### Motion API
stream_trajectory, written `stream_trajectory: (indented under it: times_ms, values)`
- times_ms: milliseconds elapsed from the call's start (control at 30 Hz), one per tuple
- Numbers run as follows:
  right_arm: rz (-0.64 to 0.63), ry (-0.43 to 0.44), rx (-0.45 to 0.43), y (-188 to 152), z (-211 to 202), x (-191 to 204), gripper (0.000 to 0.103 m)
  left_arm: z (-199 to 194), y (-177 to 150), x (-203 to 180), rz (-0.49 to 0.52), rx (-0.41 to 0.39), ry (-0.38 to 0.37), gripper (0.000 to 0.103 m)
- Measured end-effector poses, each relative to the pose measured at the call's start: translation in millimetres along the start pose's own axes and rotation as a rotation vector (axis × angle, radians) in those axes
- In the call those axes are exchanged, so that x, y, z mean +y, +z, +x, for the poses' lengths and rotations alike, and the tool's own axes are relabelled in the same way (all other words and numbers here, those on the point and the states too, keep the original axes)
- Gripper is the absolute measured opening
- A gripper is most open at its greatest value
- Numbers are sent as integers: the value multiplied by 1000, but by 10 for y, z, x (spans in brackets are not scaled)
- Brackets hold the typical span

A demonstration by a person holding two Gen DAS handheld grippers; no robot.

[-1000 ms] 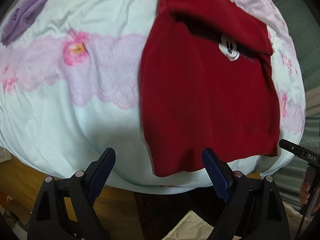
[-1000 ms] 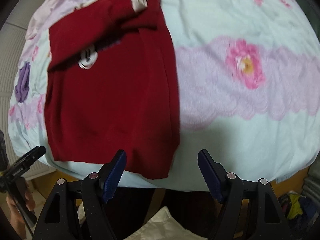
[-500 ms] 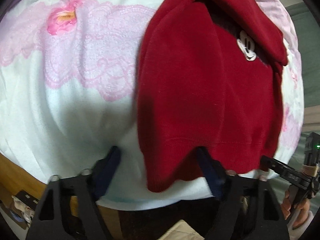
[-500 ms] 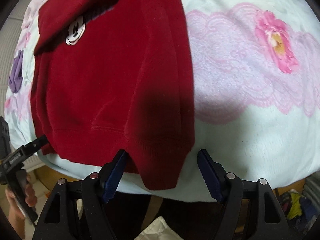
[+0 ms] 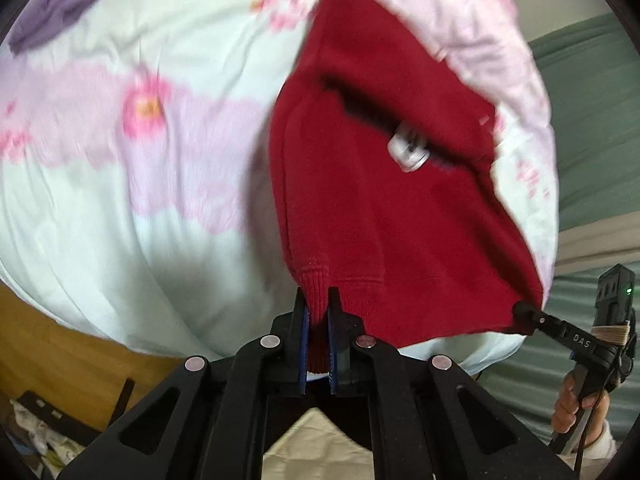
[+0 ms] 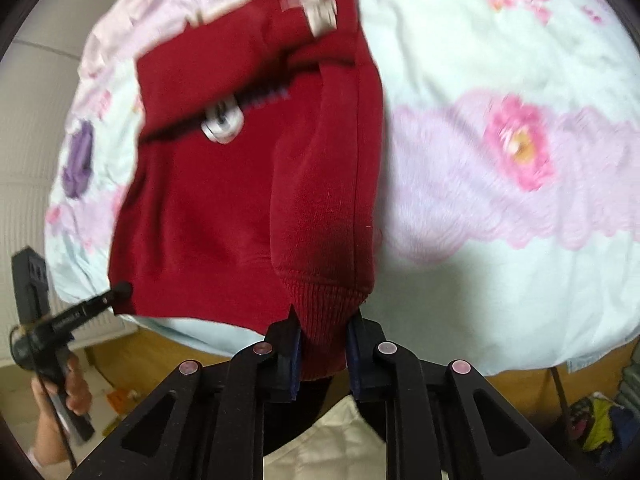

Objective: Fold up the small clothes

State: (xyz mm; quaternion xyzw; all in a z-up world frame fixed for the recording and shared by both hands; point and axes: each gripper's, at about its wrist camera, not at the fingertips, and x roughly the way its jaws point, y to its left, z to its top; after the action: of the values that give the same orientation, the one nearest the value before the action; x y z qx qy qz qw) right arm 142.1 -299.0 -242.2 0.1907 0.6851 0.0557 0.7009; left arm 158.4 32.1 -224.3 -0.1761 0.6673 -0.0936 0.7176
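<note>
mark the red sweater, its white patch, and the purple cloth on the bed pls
red sweater (image 5: pixel 400 224): left wrist view, middle of the front panel.
white patch (image 6: pixel 222 123): right wrist view, centre of the patch.
purple cloth (image 6: pixel 78 162): right wrist view, middle of the bundle.

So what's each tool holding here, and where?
Both grip the red sweater by its ribbed hem: left tool at one corner, right tool at the other.

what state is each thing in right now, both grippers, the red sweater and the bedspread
left gripper: shut on the sweater's ribbed hem corner
right gripper: shut on the other hem corner
red sweater: partly folded, sleeve across the chest, hem end pinched at both corners
floral bedspread: spread flat under the sweater
</note>
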Motion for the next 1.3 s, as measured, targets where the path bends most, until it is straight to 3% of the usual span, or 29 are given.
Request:
stream_trajectory:
  times_ms: [200, 367, 567, 833, 1300]
  values:
    - [43, 67, -114, 272, -594, 155, 18, -482, 452, -170, 36, -114, -66, 9]
    - [87, 111, -193, 593, -858, 198, 17, -783, 817, -285, 56, -181, -85, 9]
    - [160, 121, -287, 1142, -980, 292, 17, -704, 1409, -365, 2, -220, -94, 9]
    - [215, 94, -317, 1915, -869, 393, 17, -354, 2241, -339, -51, -181, -71, 9]
    - [303, 22, -183, 3047, -76, 272, 17, 518, 3288, -256, -63, -49, 7, 9]
